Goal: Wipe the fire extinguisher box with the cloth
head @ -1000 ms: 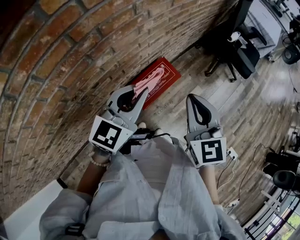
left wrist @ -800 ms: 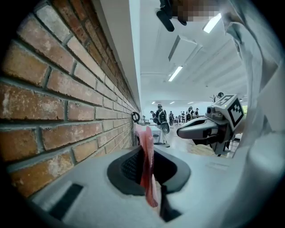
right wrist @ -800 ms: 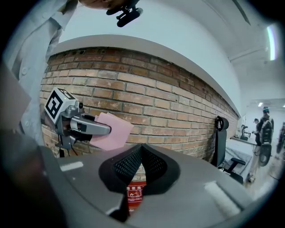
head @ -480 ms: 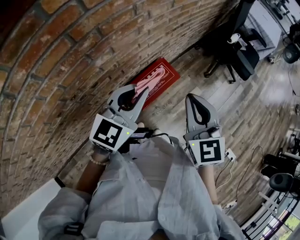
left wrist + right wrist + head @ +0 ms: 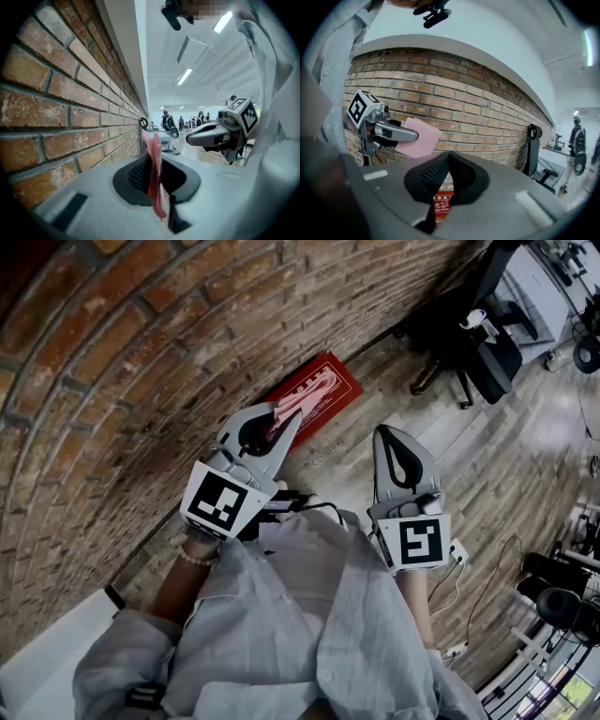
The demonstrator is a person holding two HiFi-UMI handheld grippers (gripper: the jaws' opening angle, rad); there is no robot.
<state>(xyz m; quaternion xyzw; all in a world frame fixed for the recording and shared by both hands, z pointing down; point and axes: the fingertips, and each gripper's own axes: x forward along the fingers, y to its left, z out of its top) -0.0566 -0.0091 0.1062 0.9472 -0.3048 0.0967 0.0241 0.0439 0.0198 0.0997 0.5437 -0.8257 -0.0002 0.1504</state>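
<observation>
Brick, boards and a chair around me

A red brick wall [image 5: 141, 362] meets the grey wooden floor [image 5: 506, 437] on my left. A black office chair [image 5: 469, 334] stands ahead beside the wall, and a white power strip [image 5: 459, 547] lies on the floor to my right. People [image 5: 192, 123] stand far off under ceiling strip lights [image 5: 185, 76].

A pink cloth [image 5: 154, 168] hangs against a red-brown brick wall [image 5: 141, 362] with pale grey mortar lines. The box [image 5: 339, 388] is red with white print. The left gripper [image 5: 289, 418] and right gripper [image 5: 394, 435] are grey, with black-and-white square markers. The floor [image 5: 506, 456] is grey-brown wood planks. The shirt [image 5: 309, 634] is pale grey.
</observation>
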